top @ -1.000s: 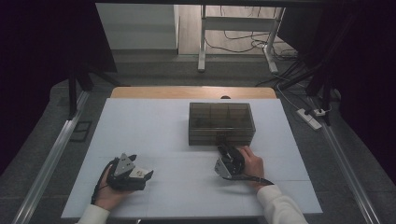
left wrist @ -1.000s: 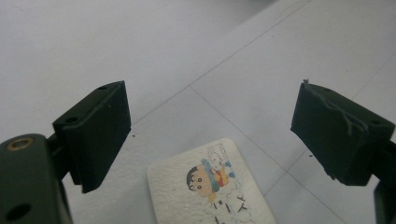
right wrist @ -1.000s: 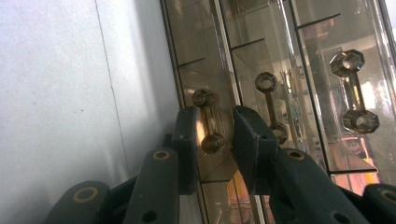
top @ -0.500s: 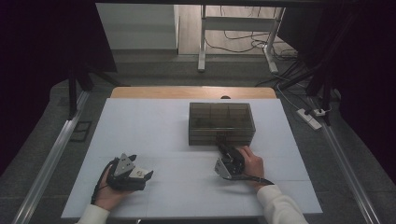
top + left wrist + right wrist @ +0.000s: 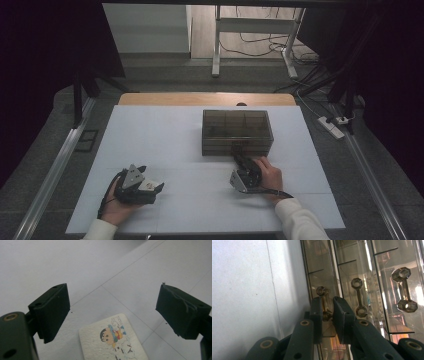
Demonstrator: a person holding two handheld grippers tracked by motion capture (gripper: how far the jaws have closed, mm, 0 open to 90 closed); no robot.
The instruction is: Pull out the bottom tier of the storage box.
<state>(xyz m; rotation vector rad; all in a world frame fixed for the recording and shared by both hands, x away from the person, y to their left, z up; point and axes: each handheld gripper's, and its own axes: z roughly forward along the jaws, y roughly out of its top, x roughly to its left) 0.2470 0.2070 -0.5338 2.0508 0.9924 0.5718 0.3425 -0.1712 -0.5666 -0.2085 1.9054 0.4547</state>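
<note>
Right claw [image 5: 327,312] level, closing on drawer handle [image 5: 324,302].

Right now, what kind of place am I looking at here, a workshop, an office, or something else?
Probably a lab set up for recording handling tasks. A white table stands between dark curtains, loose cables and a power strip lie on the floor, and a person works handheld grippers near a clear drawer box.
</note>
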